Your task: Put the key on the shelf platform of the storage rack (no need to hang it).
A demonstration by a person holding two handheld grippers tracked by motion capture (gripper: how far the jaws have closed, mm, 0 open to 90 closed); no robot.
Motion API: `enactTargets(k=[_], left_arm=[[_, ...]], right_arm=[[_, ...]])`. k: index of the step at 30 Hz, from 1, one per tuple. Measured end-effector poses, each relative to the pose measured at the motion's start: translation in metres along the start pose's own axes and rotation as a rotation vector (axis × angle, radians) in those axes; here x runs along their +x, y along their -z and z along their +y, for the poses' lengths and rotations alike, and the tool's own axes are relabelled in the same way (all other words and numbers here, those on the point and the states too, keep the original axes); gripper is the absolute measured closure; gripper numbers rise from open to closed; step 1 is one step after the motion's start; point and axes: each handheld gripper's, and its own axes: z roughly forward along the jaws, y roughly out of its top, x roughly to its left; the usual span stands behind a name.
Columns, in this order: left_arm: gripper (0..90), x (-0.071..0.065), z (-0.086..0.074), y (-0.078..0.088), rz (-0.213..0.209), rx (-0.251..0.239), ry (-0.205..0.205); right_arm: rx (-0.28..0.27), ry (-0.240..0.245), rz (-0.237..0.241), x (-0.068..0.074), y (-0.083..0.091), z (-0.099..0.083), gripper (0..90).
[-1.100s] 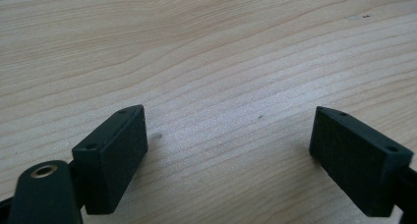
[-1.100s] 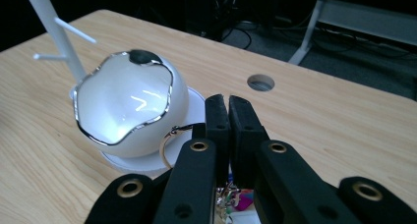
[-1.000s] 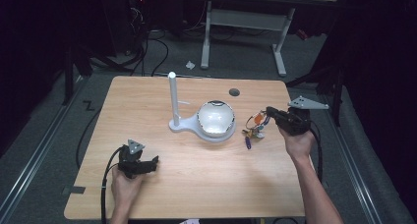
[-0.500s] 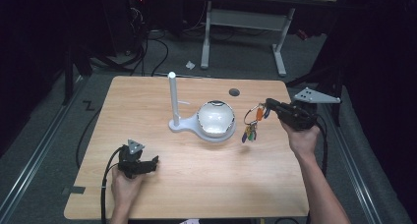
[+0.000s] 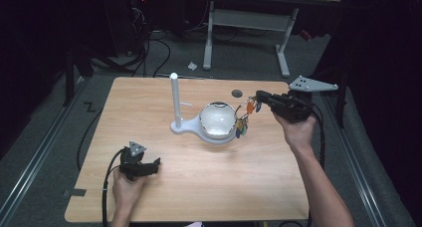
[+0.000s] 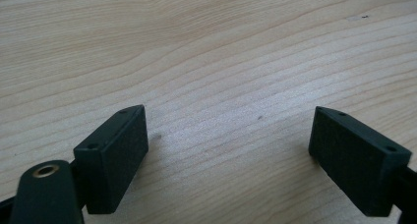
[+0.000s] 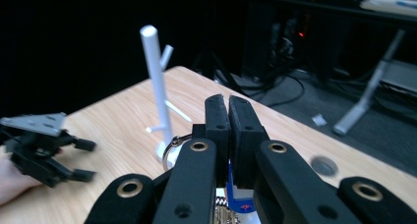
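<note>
One gripper, your right (image 5: 260, 95), is clamping the key ring (image 5: 242, 109) aloft just right of the bowl (image 5: 217, 119); the upright post (image 5: 175, 100) is standing farther left. Your left gripper (image 5: 155, 164) is idling with jaws apart.

Your worktop (image 5: 199, 197) fills the middle of the high view. Near its centre stands a post stand (image 5: 175, 102), and a bowl (image 5: 217, 120) sits on the stand's base just right of the post. A key ring (image 5: 243, 118) hangs beside the bowl's right edge, at the tip of your right gripper (image 5: 262, 96) at centre right. Your left gripper (image 5: 155, 163) rests on the worktop at lower left, well apart from the stand. A small round hole (image 5: 237, 93) lies behind the bowl.
</note>
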Motion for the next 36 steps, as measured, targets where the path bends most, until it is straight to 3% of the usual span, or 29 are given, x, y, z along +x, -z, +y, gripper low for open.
enactTargets(k=[9, 15, 20, 23, 25, 28, 36], left_arm=[[15.5, 0.0, 0.0, 0.0, -0.001, 0.0, -0.001], [15.5, 0.0, 0.0, 0.0, -0.001, 0.0, -0.003], [15.6, 0.001, 0.0, 0.0, -0.003, -0.001, -0.009], [15.7, 0.0, 0.0, 0.0, 0.005, -0.002, 0.009], [15.7, 0.001, 0.0, 0.0, -0.003, -0.002, -0.01], [15.7, 0.0, 0.0, 0.0, 0.002, 0.001, 0.005], [15.7, 0.0, 0.0, 0.0, 0.003, -0.001, 0.002]], right_arm=[[-0.01, 0.005, 0.07, 0.012, -0.022, 0.024, 88.7], [-0.006, 0.011, 0.082, 0.015, -0.04, 0.031, 88.7], [0.004, 0.02, 0.067, 0.016, -0.055, 0.032, 88.7], [0.018, 0.01, 0.06, 0.013, -0.064, 0.029, 88.7], [0.028, 0.014, 0.055, 0.012, -0.069, 0.028, 88.6], [0.044, 0.014, 0.047, 0.011, -0.076, 0.025, 88.7], [0.126, 0.023, 0.005, 0.007, -0.097, 0.006, 88.6]])
